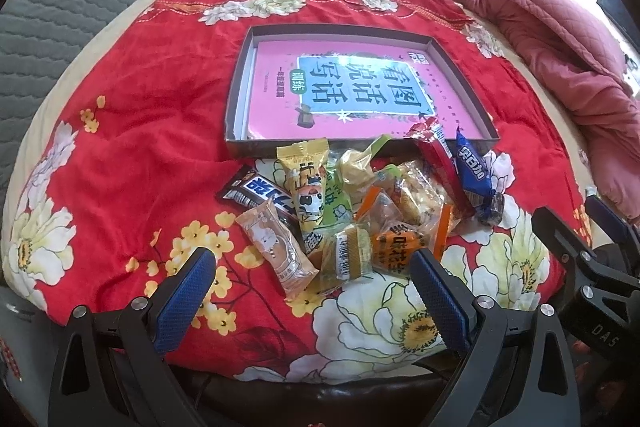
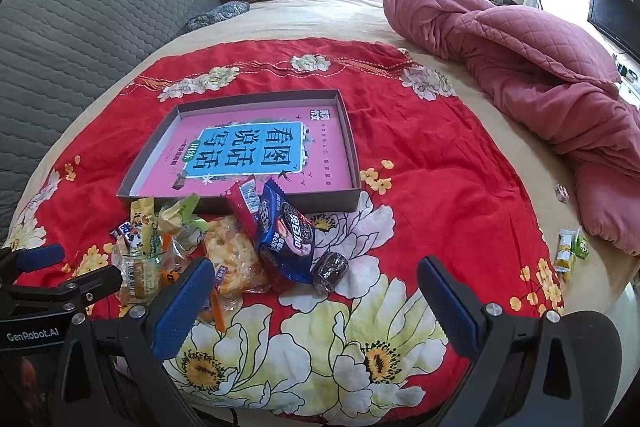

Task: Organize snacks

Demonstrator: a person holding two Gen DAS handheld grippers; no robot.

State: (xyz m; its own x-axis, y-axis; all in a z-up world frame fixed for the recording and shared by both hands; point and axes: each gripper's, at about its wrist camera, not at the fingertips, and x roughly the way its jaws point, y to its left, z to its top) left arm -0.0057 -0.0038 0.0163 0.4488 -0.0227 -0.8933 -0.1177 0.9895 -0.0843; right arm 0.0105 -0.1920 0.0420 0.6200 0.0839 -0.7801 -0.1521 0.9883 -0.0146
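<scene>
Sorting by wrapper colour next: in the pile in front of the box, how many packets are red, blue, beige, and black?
Red packet: 1
Blue packet: 1
Beige packet: 1
Black packet: 1
Total: 4

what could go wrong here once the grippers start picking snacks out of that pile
1. The snacks overlap in one loose heap, so the open left gripper may pinch two wrappers at once or drag neighbours along.
2. The red quilt looks soft and wrinkled; a low grasp could catch fabric with the wrapper.
3. The red pack and blue cookie pack lean over the shallow box wall, so pulling one could nudge the box or tip the other.
</scene>
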